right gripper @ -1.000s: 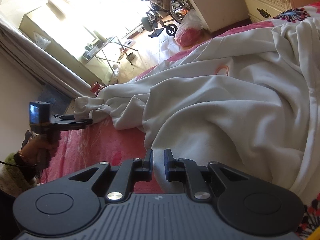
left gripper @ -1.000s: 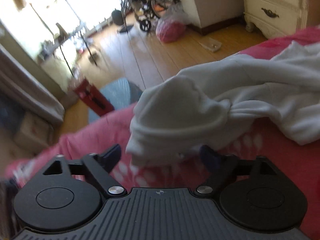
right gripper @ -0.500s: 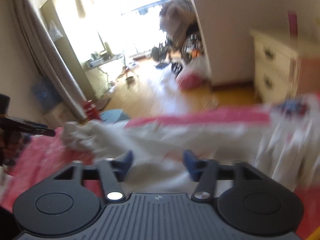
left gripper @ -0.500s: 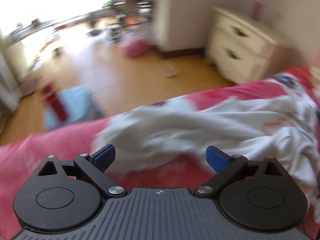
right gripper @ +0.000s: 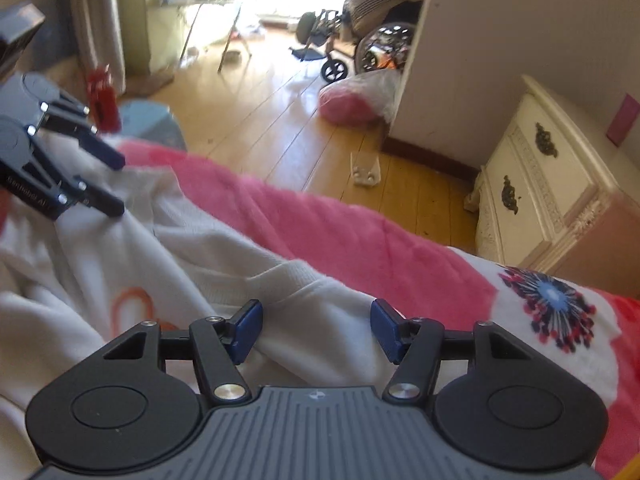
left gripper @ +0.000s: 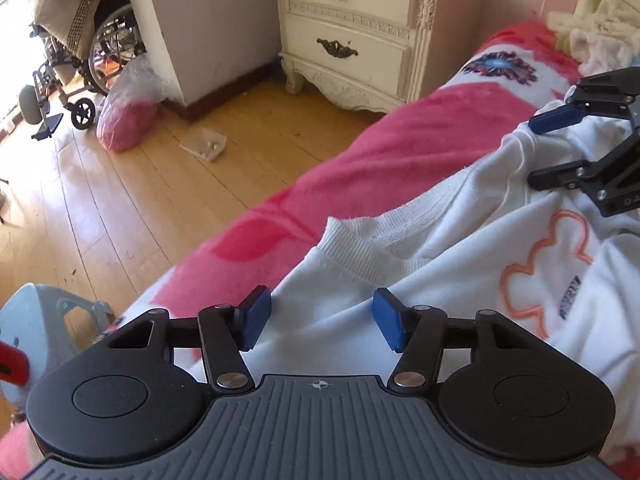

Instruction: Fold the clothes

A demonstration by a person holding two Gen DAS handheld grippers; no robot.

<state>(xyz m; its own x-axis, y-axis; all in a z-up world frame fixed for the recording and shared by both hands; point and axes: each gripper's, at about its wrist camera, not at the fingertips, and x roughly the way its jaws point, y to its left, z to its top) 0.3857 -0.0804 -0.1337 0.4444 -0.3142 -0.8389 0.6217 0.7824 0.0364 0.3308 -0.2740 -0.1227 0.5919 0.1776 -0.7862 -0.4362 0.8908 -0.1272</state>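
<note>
A white sweatshirt [left gripper: 452, 240] with an orange outline print lies crumpled on the pink blanket [left gripper: 380, 152] of a bed. Its ribbed edge [left gripper: 352, 248] runs along the blanket just ahead of my left gripper [left gripper: 322, 320], which is open, blue pads hovering over white cloth. My right gripper [left gripper: 536, 152] shows at the far right of that view, open above the cloth. In the right wrist view the right gripper [right gripper: 316, 330] is open over the sweatshirt [right gripper: 180, 248] near a ribbed band [right gripper: 304, 276]. The left gripper [right gripper: 118, 185] hangs open at the left.
The bed's edge drops to a wooden floor [left gripper: 140, 184]. A cream nightstand [left gripper: 352, 36] stands by the bed, with a clear plastic box [left gripper: 204, 148], a pink bag [left gripper: 124, 128] and a wheelchair [left gripper: 84, 68] beyond. A pale blue stool [left gripper: 44, 320] sits near the bed's corner.
The right gripper opened from nearly shut. Both grippers left the bunched end of the garment and swung round to face the ribbed edge near the bed's side.
</note>
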